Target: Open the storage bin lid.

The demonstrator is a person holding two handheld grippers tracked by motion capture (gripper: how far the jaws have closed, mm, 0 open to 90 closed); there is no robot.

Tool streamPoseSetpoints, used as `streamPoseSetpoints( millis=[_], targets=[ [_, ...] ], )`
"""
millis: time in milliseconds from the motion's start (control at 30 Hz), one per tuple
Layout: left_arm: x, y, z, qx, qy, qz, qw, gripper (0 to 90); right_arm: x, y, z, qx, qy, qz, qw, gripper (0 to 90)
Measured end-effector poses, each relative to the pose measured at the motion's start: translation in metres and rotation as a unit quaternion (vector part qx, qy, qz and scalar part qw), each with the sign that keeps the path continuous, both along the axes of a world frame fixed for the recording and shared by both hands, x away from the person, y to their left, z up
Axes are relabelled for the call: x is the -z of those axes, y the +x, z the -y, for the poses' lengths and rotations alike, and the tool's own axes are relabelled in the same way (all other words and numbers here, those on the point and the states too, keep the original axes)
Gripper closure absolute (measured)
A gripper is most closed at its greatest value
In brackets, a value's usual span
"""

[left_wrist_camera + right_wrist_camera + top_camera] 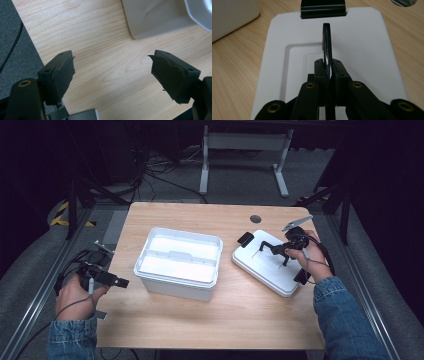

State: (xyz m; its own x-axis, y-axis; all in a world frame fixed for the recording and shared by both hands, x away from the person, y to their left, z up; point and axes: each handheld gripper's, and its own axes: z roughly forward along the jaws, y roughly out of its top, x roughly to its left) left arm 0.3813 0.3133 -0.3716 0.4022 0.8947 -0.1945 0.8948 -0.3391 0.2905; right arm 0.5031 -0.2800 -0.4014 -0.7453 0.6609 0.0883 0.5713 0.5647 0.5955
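A white open box [150, 269] stands in the middle of the wooden table. To its right a white lid [265, 267] lies on the table, with a black clasp [245, 239] at its far end. My right gripper [280, 251] is over the lid. In the right gripper view that gripper [328, 68] is shut on the lid's thin black handle [327, 42], which stands upright on the lid [367, 50]. My left gripper [120, 282] hovers near the table's left edge, beside the box. Its jaws [112, 72] are open over bare wood, with the box's corner [155, 17] ahead.
A round cable hole [255, 219] sits near the table's far edge, behind the lid. The box's side [229, 17] is left of the lid in the right gripper view. Bare wood spans the table's near half [225, 320]. Cables and a stand's legs [205, 175] are on the floor beyond.
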Motion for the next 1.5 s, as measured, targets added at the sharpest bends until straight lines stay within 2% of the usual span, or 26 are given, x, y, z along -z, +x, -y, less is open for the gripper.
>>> streamPoseSetpoints(
  millis=[500, 533, 700, 833, 867, 967, 1133, 1233, 1400, 1500],
  targets=[
    [0.000, 0.004, 0.003, 0.005, 0.000, -0.001, 1.0000, 19.2, 0.017, 0.000, 0.003, 0.007, 0.006, -0.008, 0.9999, 84.1],
    [0.000, 0.006, 0.004, 0.004, -0.001, 0.000, 1.0000, 19.2, 0.018, -0.001, 0.004, 0.012, 0.013, -0.009, 0.9998, 84.0],
    [0.001, 0.007, 0.004, 0.010, 0.001, -0.004, 0.9999, 19.2, 0.018, 0.000, 0.007, 0.025, 0.017, -0.012, 0.9995, 81.0],
    [0.001, 0.007, 0.002, 0.006, -0.001, -0.004, 1.0000, 19.2, 0.017, 0.002, 0.012, 0.061, 0.003, 0.010, 0.9981, 66.1],
    [0.001, 0.007, 0.002, 0.006, -0.001, -0.004, 1.0000, 19.2, 0.017, 0.002, 0.012, 0.061, 0.003, 0.010, 0.9981, 66.1],
    [0.001, 0.007, 0.003, 0.005, -0.003, -0.004, 1.0000, 19.2, 0.012, 0.000, 0.015, 0.066, 0.013, 0.035, 0.9972, 57.3],
    [0.002, 0.008, 0.006, 0.010, -0.001, -0.005, 0.9999, 19.3, 0.002, -0.006, 0.014, 0.067, 0.019, 0.053, 0.9962, 54.4],
    [0.002, 0.007, 0.006, 0.008, 0.000, -0.006, 1.0000, 19.3, -0.006, -0.011, 0.013, 0.068, 0.016, 0.073, 0.9949, 53.5],
    [0.002, 0.002, 0.003, 0.005, 0.000, -0.005, 1.0000, 19.2, -0.016, -0.018, 0.009, 0.059, 0.027, 0.081, 0.9946, 53.2],
    [0.001, -0.002, 0.001, 0.005, 0.002, -0.003, 1.0000, 19.3, -0.025, -0.025, 0.004, 0.043, 0.034, 0.084, 0.9950, 53.2]
  ],
)
